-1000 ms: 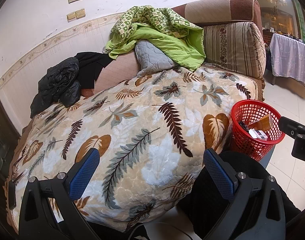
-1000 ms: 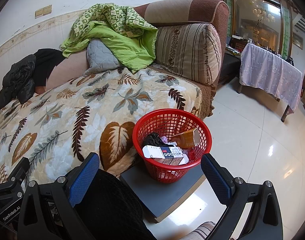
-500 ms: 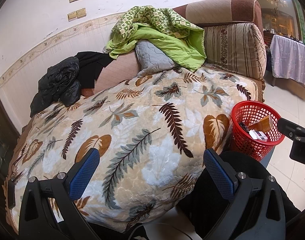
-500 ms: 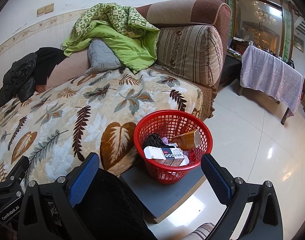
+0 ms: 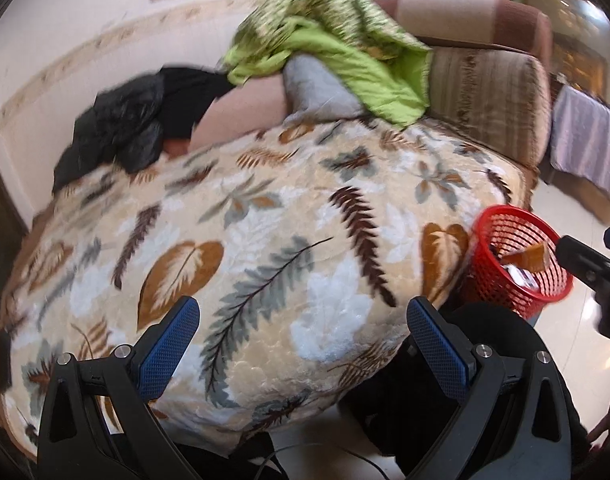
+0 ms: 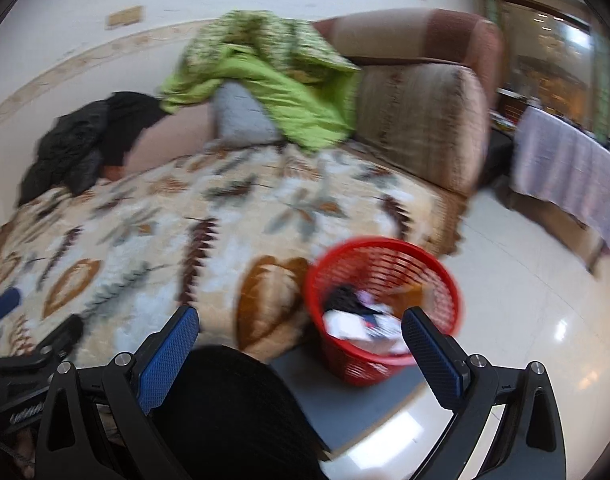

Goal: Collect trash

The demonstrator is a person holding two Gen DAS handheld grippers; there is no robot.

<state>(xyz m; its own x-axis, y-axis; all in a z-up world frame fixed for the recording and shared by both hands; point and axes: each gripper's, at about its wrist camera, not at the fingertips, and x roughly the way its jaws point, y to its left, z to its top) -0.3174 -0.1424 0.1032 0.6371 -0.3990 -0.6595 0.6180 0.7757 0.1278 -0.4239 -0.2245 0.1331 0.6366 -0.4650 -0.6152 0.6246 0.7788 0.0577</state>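
Both grippers are empty w/ jaws spread wide: left gripper (image 5: 303, 338) hangs over the front edge of the leaf-print blanket (image 5: 265, 248), right gripper (image 6: 301, 338) over the person's dark-clad knee (image 6: 233, 408) and the floor.

Key relation: the red basket (image 6: 385, 304) sits on a grey mat (image 6: 345, 400) on the floor, just beside the blanket's front right corner. From the right gripper it's ahead and a bit right, partly behind the right finger. From the left gripper it's far off to the right edge of view, so the right hand is nearer, I'd say.

Basket is round, open-mesh plastic, upright, mouth up, so no long axis to line up with. Inside: trash (image 6: 361, 320), i.e. a white box or packet, something black, a brownish card piece leaning on the rim. Blurry, can't tell more.

No loose trash visible on the blanket itself; only a green quilt (image 5: 345, 52) and black jacket (image 5: 121, 128) at the back edge. Collecting looks nearly or fully done, prob.
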